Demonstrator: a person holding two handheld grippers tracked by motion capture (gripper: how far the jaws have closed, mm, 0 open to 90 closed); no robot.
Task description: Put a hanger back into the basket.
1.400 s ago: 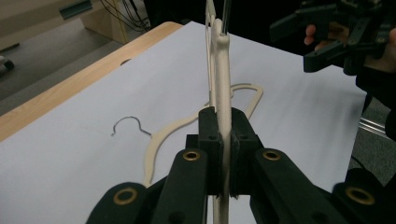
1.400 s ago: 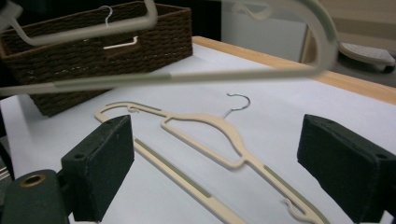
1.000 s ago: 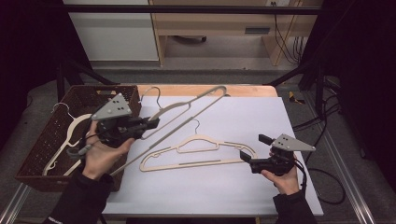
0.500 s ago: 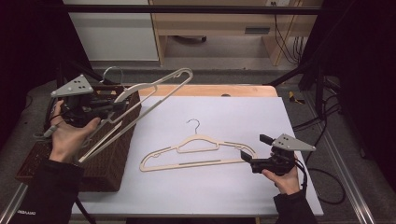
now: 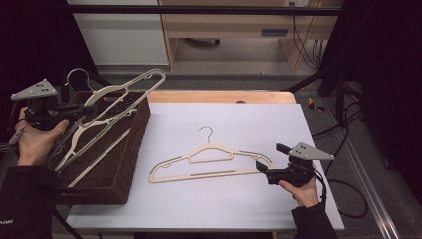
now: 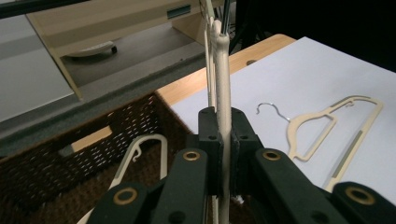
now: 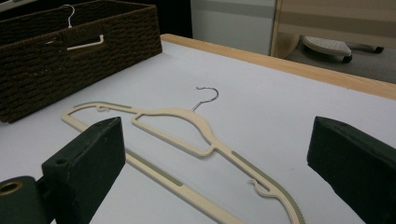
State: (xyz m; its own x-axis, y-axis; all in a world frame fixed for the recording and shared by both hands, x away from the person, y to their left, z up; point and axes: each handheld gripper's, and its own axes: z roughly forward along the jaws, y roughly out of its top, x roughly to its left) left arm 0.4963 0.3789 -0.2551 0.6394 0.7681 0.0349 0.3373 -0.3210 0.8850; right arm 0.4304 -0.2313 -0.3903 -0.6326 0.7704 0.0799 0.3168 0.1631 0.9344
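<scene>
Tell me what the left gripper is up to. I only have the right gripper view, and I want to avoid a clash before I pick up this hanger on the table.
Observer: The left gripper is shut on a second hanger.
Operator: Where is it?
Observer: Above the wicker basket at the table's left edge, well apart from the right gripper.
Operator: Level or tilted?
Observer: Tilted, with its raised end pointing toward the table's far side.

Right gripper jaws gaping wide at frame bottom. Cream plastic hanger with metal hook lying flat on white table surface mid-frame. Dark brown woven wicker basket sitting upper left.
</scene>
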